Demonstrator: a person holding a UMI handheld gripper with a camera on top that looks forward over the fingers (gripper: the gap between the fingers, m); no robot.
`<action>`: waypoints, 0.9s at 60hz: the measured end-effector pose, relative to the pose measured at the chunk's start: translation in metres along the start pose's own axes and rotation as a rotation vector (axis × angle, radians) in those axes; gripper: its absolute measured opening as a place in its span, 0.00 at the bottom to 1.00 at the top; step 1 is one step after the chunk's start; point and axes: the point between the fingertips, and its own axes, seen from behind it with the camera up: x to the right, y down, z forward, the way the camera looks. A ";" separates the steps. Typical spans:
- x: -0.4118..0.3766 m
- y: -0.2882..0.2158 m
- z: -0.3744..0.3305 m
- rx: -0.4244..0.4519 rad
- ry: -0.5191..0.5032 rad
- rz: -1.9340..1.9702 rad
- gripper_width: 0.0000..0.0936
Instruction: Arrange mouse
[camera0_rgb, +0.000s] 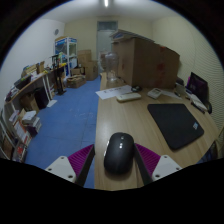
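A black computer mouse (119, 153) lies on the wooden desk (125, 118), between my two fingers. My gripper (118, 158) is open around it. The right finger's purple pad (148, 156) is at the mouse's right side. A thin strip of desk shows between the mouse and the left pad (82, 158). A black mouse mat (176, 125) lies on the desk ahead and to the right of the mouse, apart from it.
A large cardboard box (146, 60) stands at the far end of the desk, with a white flat item (130, 96) in front of it. A laptop (198, 88) sits at the far right. The desk's left edge drops to blue floor (60, 120), with cluttered shelves beyond.
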 end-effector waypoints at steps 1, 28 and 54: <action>0.000 -0.001 0.002 0.000 0.000 -0.005 0.85; -0.006 -0.004 0.005 -0.041 -0.109 -0.018 0.51; 0.009 -0.103 -0.036 0.045 -0.411 -0.183 0.42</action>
